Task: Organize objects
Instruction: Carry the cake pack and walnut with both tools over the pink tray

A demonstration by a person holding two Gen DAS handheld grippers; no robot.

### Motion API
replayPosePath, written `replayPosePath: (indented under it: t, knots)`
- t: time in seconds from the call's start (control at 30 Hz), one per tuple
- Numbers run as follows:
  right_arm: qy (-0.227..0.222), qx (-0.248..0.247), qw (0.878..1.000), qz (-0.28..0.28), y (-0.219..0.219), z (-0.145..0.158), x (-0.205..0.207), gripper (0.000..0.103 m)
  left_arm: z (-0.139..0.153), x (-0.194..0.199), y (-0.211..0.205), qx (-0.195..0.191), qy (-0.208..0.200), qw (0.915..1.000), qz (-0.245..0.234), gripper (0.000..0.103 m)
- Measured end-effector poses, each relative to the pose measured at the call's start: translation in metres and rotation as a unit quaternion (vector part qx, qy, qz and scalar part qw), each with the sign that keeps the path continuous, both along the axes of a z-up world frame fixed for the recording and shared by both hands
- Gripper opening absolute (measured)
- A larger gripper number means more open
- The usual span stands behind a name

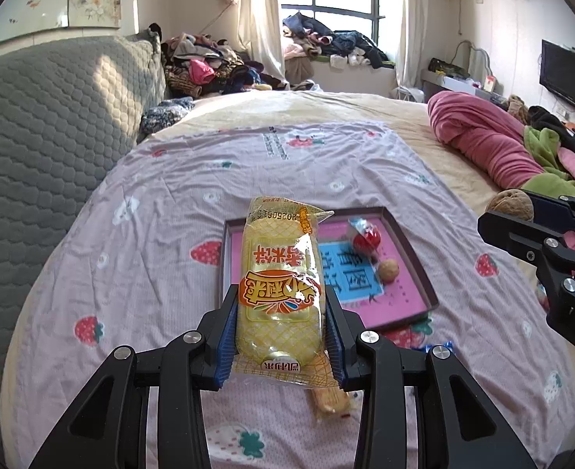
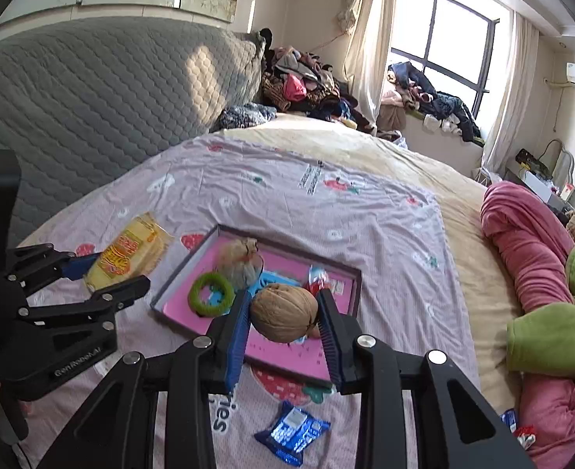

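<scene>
Left hand-held gripper (image 1: 281, 336) clamps the yellow snack pack (image 1: 279, 285), right hand-held gripper (image 2: 283, 322) pinches a walnut (image 2: 283, 312); tray (image 2: 178, 273) part-filled, blue packet (image 2: 293, 432) waits on the bed.

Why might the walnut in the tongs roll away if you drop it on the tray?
The walnut looks round, so it would probably roll on the flat tray, though the raised rim may stop it. Its shell seems hard and bumpy, so the right tongs likely pinch it without squashing. Only its sides are pinched, so it could slip out.
</scene>
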State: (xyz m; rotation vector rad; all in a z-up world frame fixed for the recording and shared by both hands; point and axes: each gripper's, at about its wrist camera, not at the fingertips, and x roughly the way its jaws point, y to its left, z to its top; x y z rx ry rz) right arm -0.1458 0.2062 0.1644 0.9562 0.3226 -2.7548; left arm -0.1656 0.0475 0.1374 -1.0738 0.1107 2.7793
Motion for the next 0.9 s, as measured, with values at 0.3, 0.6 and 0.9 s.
replayPosePath:
  t: [0.3,0.6,0.9]
  knots:
    - [0.019,-0.013,1.0,-0.001,0.0,0.015,-0.019,0.034,0.014,-0.031,-0.004,0.009,0.008,0.9999,0.009,0.04]
    - [0.02,-0.027,0.999,-0.005,0.003,0.007,-0.047,0.034,0.006,-0.064,-0.006,0.013,0.011,0.9998,0.014,0.04]
    - [0.001,-0.04,0.999,0.003,0.0,-0.033,-0.077,0.034,-0.024,-0.094,0.001,0.013,-0.002,0.9999,0.01,0.04]
